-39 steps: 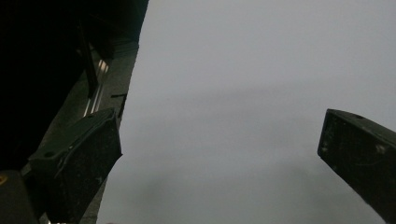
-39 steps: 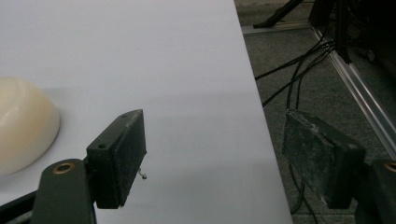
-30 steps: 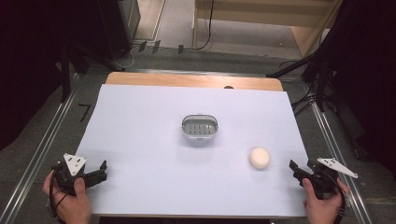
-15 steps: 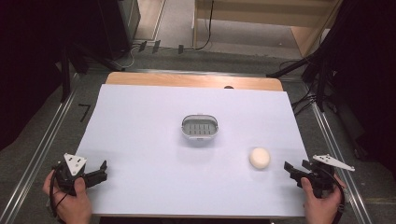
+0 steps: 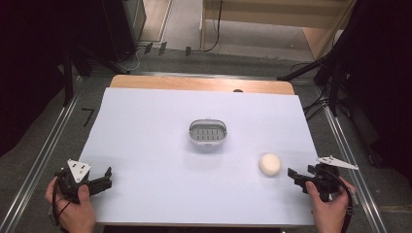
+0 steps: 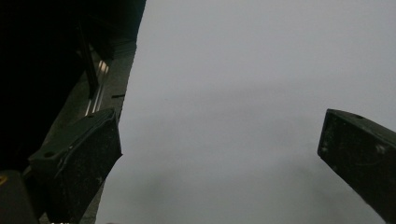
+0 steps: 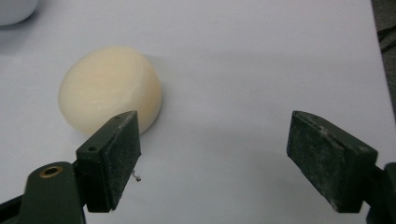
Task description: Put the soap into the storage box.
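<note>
We see a small grey slotted plastic tray (image 5: 208, 133) mid-table on the white-covered wooden table (image 5: 145, 126), black cables (image 5: 318, 104) beyond.

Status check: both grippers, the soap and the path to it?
Right gripper just opening, nothing between jaws. Left gripper open, idle. Soap on sheet, untouched. Path clear.

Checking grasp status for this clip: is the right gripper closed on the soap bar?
No. In the right gripper view the right gripper has its jaws wide apart, and the soap bar lies on the table ahead of them, unheld.

soap dish (image 5: 207, 132) mid table (image 5: 145, 121), soap (image 5: 269, 164) to its front-right, R gripper (image 5: 297, 176) just beside soap
</note>
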A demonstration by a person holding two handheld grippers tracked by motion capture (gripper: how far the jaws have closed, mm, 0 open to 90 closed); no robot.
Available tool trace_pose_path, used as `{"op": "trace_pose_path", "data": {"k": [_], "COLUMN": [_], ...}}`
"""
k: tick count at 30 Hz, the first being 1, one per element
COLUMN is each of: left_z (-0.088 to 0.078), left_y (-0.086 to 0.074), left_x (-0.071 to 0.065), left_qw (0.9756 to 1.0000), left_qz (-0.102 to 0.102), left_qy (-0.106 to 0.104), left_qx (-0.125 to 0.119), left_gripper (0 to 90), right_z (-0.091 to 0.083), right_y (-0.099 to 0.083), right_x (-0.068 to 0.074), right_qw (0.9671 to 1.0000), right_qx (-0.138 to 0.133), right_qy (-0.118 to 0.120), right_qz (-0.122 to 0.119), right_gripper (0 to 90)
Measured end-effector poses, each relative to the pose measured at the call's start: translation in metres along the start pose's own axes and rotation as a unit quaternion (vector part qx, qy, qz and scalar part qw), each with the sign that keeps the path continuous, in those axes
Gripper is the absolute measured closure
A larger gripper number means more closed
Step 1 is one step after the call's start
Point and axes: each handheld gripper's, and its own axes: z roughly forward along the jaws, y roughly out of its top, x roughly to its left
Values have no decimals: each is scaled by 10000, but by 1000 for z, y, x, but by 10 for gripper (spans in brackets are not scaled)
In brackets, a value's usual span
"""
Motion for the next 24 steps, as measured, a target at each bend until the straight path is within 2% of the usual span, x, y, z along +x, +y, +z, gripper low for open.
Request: {"op": "trace_pose_path", "data": {"k": [8, 11, 14, 18, 20, 24], "left_z": [0, 0, 1, 1, 2, 2], "left_y": [0, 0, 1, 1, 1, 1], "left_x": [0, 1, 2, 1, 2, 2], "left_qw": [10000, 10000, 9999, 9999, 9999, 9999], "left_qz": [-4, -22, -45, -31, -98, -107], "left_qy": [-4, -33, -25, -80, -63, -42], "left_qx": [18, 32, 86, 74, 119, 124], "left_gripper": [1, 1, 1, 1, 1, 1], "right_z": [5, 5, 4, 1, 1, -1], "right_y": [4, 4, 5, 4, 3, 4], "right_x": [5, 6, 7, 6, 5, 4], "right_qw": [9994, 9992, 9986, 9980, 9975, 9969], "right_qx": [315, 349, 475, 572, 643, 694], "right_qy": [123, 171, 218, 274, 298, 380], "right_qz": [19, 26, -31, -6, -27, -18], "right_gripper": [143, 138, 136, 136, 136, 136]}}
